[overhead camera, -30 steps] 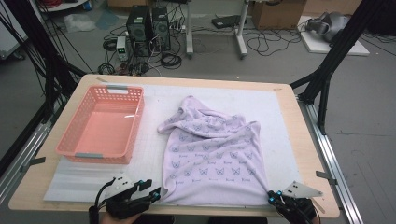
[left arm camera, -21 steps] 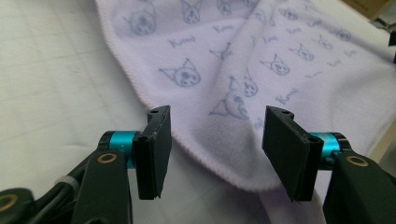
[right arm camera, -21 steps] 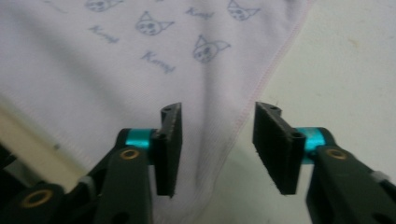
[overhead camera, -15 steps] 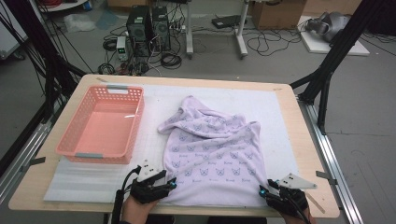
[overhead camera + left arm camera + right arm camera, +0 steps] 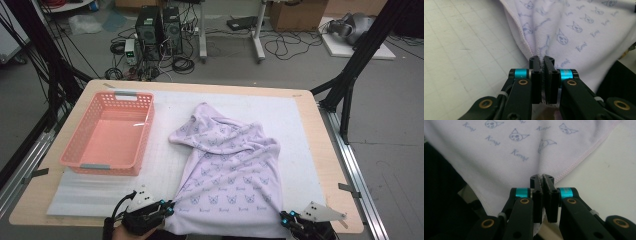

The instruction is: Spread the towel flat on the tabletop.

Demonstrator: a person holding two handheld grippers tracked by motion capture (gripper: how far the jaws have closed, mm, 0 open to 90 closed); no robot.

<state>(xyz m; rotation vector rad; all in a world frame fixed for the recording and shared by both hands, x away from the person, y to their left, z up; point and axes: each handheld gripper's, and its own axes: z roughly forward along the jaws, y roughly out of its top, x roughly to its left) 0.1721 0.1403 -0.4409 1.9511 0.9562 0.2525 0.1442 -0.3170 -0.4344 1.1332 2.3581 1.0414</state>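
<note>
A lilac cloth (image 5: 225, 170) printed with small cat faces lies crumpled on the white mat (image 5: 300, 125), its near edge at the table's front. My left gripper (image 5: 167, 209) is at the cloth's near left corner. In the left gripper view its jaws have just been closing and my left gripper (image 5: 542, 60) is shut on the hemmed edge of the cloth (image 5: 564, 30). My right gripper (image 5: 286, 218) is at the near right corner. Its jaws have just been closing too, and my right gripper (image 5: 542, 178) is shut on a pinch of the cloth (image 5: 511, 152) beside the stitched hem.
A pink plastic basket (image 5: 107, 132) stands on the left of the mat with nothing in it. The wooden table rim (image 5: 330, 150) runs around the mat. Black frame poles, cables and computer cases stand on the floor beyond the far edge.
My left gripper has moved right, up to the cloth's near left corner, and closed on it. My right gripper has shifted slightly left at the near right corner.
</note>
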